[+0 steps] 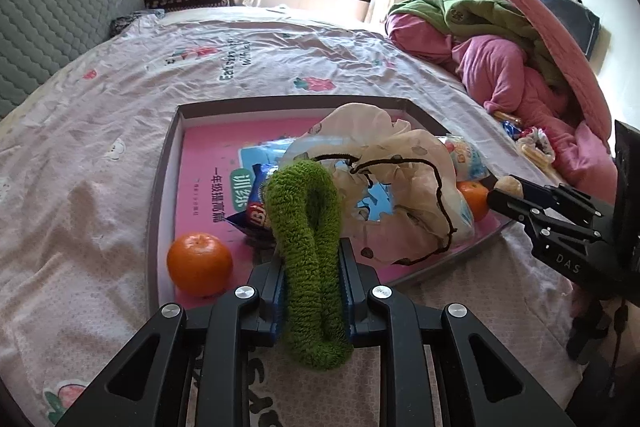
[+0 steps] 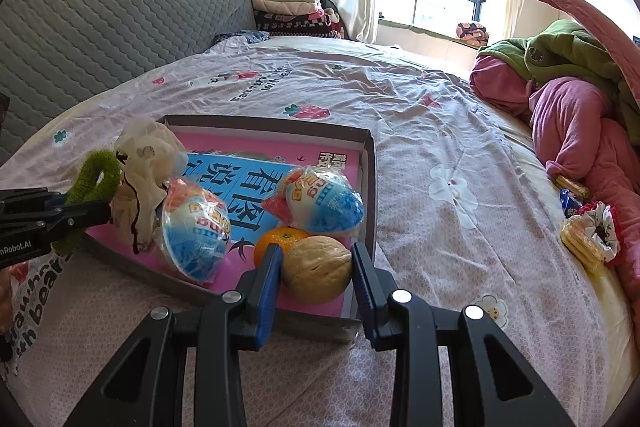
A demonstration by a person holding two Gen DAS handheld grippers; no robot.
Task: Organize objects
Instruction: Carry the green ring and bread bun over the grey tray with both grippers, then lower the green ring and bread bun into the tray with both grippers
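From the left wrist, the left gripper (image 1: 312, 287) is clamped on a green fuzzy hair tie (image 1: 306, 227) at the near edge of the shallow box (image 1: 160, 179), and the tie hides part of the blue snack packet (image 1: 252, 215) beside an orange (image 1: 199, 263). From the right wrist, the right gripper (image 2: 318, 269) has its blue pads against a walnut (image 2: 318, 269) over the box's near right corner; a second orange (image 2: 280, 243) sits half hidden behind the nut.
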